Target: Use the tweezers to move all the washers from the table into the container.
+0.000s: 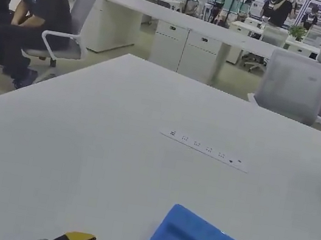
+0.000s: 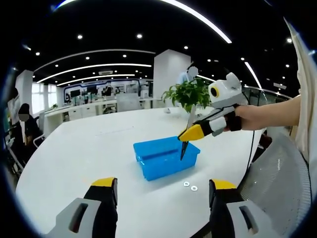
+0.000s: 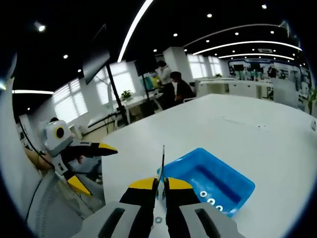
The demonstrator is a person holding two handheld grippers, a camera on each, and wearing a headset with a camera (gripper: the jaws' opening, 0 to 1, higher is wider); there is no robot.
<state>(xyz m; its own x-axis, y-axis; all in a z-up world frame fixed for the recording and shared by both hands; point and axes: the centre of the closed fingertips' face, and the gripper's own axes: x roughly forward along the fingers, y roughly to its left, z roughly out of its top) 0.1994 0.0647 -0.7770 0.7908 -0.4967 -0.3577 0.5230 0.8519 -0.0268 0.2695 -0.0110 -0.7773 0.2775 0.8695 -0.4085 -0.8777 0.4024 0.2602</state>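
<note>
I am working over a wide white table (image 1: 112,149), which is spreading out ahead of both of my grippers. A blue rectangular plastic container (image 2: 166,158) is sitting on it, just ahead of my left gripper (image 2: 163,191) and right under the nose of my right gripper (image 3: 162,186).

I am holding the left gripper's yellow-tipped jaws spread wide with nothing between them. It is hanging off to the side of the container and well apart from the right one.

The right gripper's jaws are pinching together on a pair of slim metal tweezers (image 3: 163,163). The tweezers are sticking out past the jaw tips and pointing down over the container.

Three small silver ring washers (image 3: 211,201) are lying in a row inside the container, near the wall closest to my right gripper. Two more washers (image 2: 190,186) are lying on the table just outside that wall, between the container and my left gripper.
</note>
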